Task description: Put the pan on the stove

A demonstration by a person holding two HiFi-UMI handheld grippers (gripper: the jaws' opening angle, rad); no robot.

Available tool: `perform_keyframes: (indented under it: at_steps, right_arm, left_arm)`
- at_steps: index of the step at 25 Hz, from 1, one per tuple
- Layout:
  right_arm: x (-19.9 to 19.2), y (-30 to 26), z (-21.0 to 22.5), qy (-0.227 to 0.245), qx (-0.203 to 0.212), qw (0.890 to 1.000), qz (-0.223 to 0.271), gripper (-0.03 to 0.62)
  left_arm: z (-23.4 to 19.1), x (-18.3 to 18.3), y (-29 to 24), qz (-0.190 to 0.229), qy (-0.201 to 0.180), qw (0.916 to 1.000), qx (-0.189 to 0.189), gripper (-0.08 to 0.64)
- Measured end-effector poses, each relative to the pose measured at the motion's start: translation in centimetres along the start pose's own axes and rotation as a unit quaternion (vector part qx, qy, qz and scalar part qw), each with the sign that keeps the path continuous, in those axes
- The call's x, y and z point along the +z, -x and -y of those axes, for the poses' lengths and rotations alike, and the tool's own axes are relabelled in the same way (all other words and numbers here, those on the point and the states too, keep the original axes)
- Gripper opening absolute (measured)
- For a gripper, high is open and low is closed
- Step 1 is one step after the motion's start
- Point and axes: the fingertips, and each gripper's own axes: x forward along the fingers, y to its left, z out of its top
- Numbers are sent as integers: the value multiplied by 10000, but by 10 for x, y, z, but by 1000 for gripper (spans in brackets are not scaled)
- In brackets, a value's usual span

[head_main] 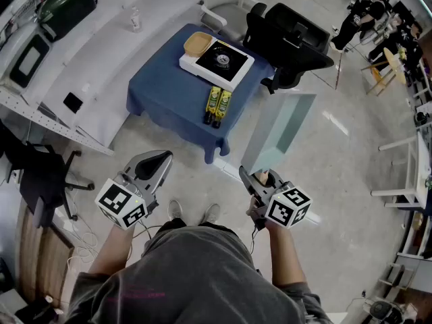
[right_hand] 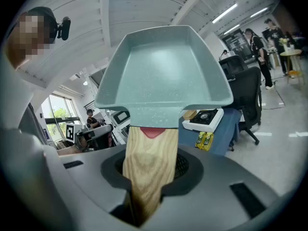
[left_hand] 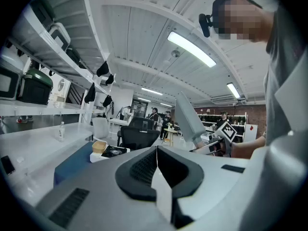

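Observation:
A pale green square pan (head_main: 278, 128) with a wooden handle (right_hand: 148, 170) is held up in the air, and my right gripper (head_main: 260, 181) is shut on that handle. In the right gripper view the pan (right_hand: 163, 71) fills the upper middle. The stove (head_main: 221, 60), a white portable burner with a black top, sits on a small table under a blue cloth (head_main: 169, 93), some way ahead of me; it also shows as the stove (right_hand: 206, 118) and the stove (left_hand: 110, 152). My left gripper (head_main: 156, 162) is shut and holds nothing.
A tan round container (head_main: 198, 43) stands beside the stove. Two yellow packets (head_main: 217, 105) lie at the table's near edge. A black office chair (head_main: 291, 39) stands right of the table, white shelving (head_main: 81, 66) to its left. People sit far right.

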Motion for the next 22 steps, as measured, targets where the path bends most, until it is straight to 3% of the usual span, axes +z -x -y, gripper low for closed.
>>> perform_keyframes:
  at_steps: [22]
  right_arm:
    - [-17, 17, 24, -144, -103, 9996, -238, 110]
  left_arm:
    - [20, -19, -11, -71, 127, 9998, 157, 5]
